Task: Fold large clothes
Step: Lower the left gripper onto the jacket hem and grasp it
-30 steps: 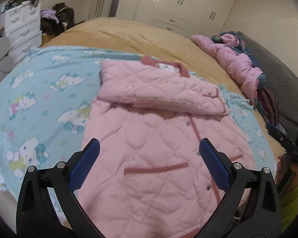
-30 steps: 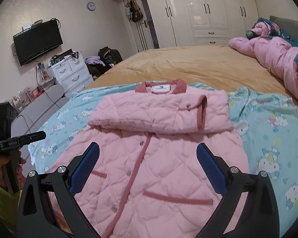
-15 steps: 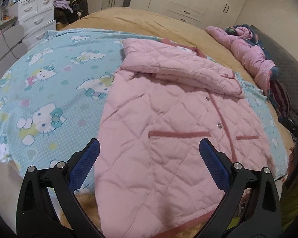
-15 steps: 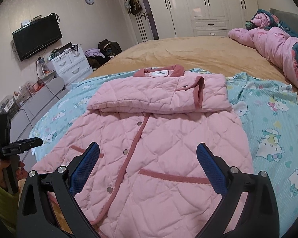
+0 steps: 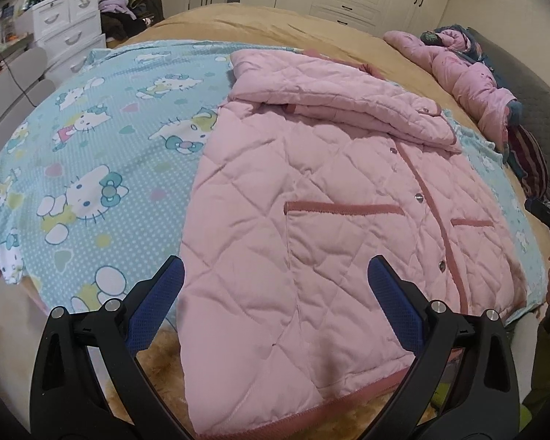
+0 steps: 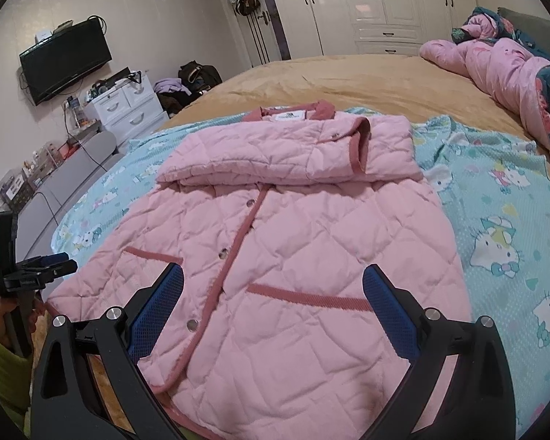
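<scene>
while a pink quilted jacket lies front-up on a cartoon-cat sheet across the bed, sleeves folded over its chest, the left gripper and right gripper hover above its hem, jaws spread wide and empty. a rumpled pink duvet sits near the headboard.

Both wrist views look down from the hem—near—sharing the pink jacket.

A wall-mounted television hangs above white drawers.
</scene>
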Available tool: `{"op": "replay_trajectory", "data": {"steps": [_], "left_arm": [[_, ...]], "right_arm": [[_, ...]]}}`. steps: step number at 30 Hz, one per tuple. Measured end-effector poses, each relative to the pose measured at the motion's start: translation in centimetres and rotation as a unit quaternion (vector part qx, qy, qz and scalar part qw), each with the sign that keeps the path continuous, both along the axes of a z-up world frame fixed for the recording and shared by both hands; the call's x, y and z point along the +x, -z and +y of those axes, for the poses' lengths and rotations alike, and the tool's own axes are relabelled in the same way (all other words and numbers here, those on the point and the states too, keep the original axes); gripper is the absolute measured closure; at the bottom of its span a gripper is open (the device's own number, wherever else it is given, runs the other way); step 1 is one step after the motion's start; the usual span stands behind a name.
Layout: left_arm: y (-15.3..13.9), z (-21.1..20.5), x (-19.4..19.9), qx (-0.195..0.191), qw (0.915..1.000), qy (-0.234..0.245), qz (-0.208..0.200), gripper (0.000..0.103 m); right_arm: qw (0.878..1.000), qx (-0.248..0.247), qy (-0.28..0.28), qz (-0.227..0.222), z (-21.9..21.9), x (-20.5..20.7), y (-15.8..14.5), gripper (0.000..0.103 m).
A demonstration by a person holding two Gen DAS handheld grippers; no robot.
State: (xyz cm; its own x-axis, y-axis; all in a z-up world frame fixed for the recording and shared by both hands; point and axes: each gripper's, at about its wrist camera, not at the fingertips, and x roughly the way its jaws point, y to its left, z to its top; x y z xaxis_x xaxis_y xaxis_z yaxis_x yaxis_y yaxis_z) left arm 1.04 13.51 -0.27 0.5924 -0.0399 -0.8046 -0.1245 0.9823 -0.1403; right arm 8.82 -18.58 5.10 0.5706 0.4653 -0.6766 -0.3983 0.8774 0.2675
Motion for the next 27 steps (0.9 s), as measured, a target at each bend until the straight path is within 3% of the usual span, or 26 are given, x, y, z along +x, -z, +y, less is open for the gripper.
{"op": "replay_trajectory", "data": {"steps": [14,24,27], "left_arm": [[2.6,0.2,-1.2,0.012,0.9993,-0.008,0.036,0.009],[5.3,2.2,-1.8,-0.012,0.9963,-0.037,0.077,0.009],[5.1,2.2,-2.0,-0.022,0.9972,-0.030,0.066,0.009]], "right_arm": [[0.999,-0.018,0.020,0.033,-2.6,-0.7,2.5,0.005],[0.997,-0.023,0.040,0.054,-4.8,-1.0,3.8,0.005],[0.997,-0.024,0.044,0.060,-5.6,-1.0,4.1,0.005]]}}
